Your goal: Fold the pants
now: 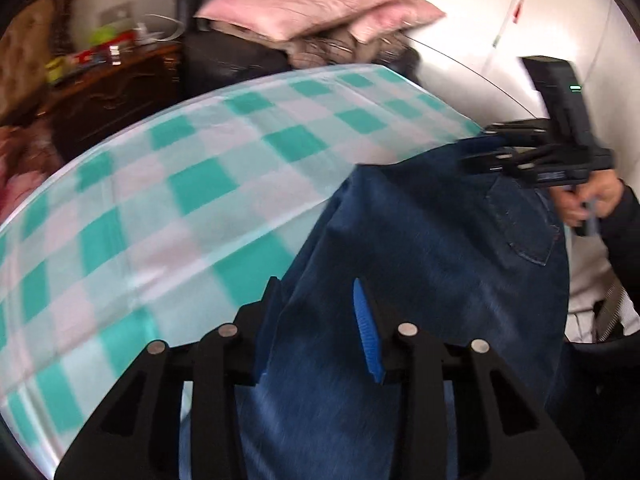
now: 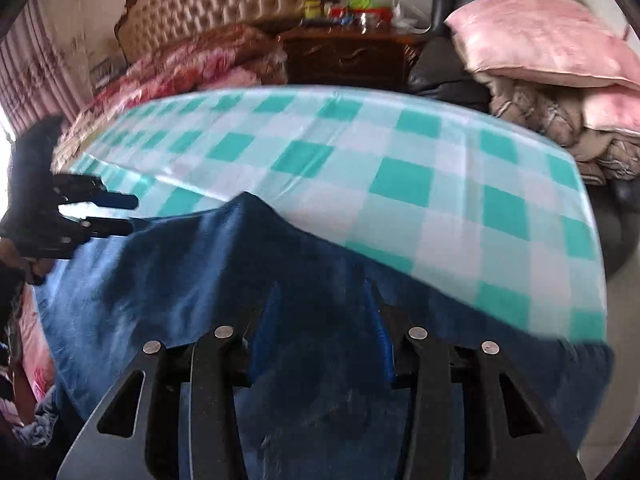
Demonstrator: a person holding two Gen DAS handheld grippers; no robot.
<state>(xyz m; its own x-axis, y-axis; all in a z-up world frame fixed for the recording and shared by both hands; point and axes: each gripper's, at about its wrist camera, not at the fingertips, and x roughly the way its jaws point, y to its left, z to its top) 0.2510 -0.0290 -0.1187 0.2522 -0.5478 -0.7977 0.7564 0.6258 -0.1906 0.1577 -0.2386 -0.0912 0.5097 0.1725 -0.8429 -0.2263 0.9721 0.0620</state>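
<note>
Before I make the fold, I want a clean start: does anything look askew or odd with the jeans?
Yes. The jeans are bunched, with a peak of denim sticking up, and hang over the edge of the checked cloth rather than lying flat.

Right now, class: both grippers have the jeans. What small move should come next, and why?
Probably carry the jeans forward and lay them flat on the checked cloth. The left gripper and right gripper each have denim between their fingers, and the jeans hang bunched at the near edge, mostly off the cloth.

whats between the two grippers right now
A span of blue jeans runs from the left gripper to the right gripper, seen in the right wrist view.
</note>
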